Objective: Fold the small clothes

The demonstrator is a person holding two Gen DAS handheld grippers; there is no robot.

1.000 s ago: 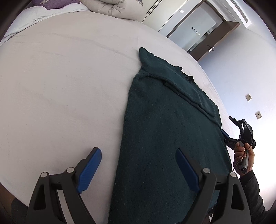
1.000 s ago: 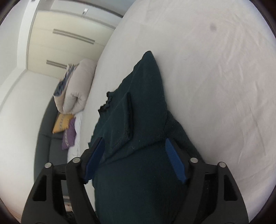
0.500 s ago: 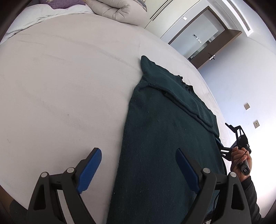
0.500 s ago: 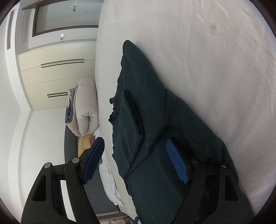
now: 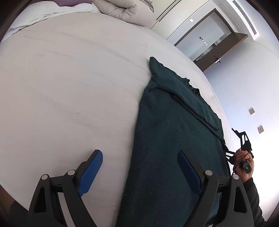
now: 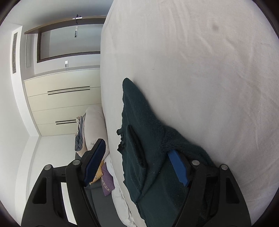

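A white bed (image 5: 69, 87) is filling most of both views, its sheet lying smooth with faint creases. Across its near edge a dark green garment (image 5: 174, 139) is lying flat, one part folded over the body and a pointed corner reaching toward the middle of the mattress. A rolled pale duvet (image 5: 125, 8) is sitting at the far end of the bed, with a cream wardrobe (image 6: 61, 104) standing behind it. The left gripper (image 5: 139, 167) is hovering with its blue pads spread wide, straddling the garment's left edge without touching it. The right gripper (image 6: 137, 160) is closing its jaws around the garment's side edge; one pad is sliding under the knit fabric, the other is standing clear beside the bed, not yet pinching. The person's right hand (image 5: 244, 162) is gripping its handle.
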